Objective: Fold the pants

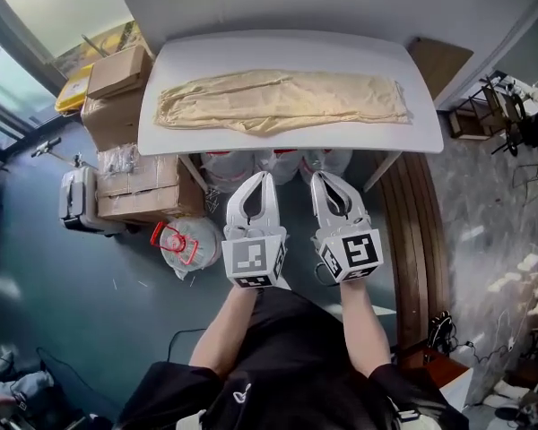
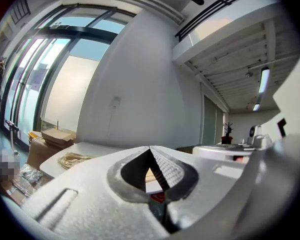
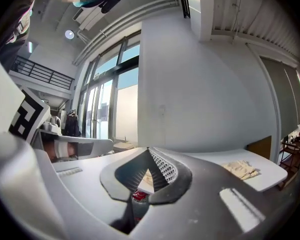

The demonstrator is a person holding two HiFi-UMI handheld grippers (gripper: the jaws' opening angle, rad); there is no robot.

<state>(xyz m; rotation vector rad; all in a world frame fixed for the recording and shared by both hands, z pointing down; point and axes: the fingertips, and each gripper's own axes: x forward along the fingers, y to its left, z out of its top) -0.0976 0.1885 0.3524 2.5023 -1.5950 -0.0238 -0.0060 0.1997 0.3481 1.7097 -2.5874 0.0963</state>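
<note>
Beige pants [image 1: 282, 101] lie stretched lengthwise across the white table [image 1: 287, 52], folded along their length, waist end at the right. Both grippers hang side by side in front of the table's near edge, short of the cloth. My left gripper [image 1: 267, 176] is shut with nothing between its jaws, and my right gripper [image 1: 320, 176] is shut and empty too. In the left gripper view the pants [image 2: 72, 159] show on the table beyond the closed tips [image 2: 150, 147]. In the right gripper view one end of the pants [image 3: 242, 169] lies to the right of the closed tips [image 3: 148, 149].
Cardboard boxes [image 1: 121, 124] are stacked left of the table. Clear bags [image 1: 278, 164] and a red-handled item [image 1: 173, 240] sit under and beside it. A wooden board [image 1: 439, 61] leans at the table's right end, and cluttered shelving [image 1: 502, 106] stands further right.
</note>
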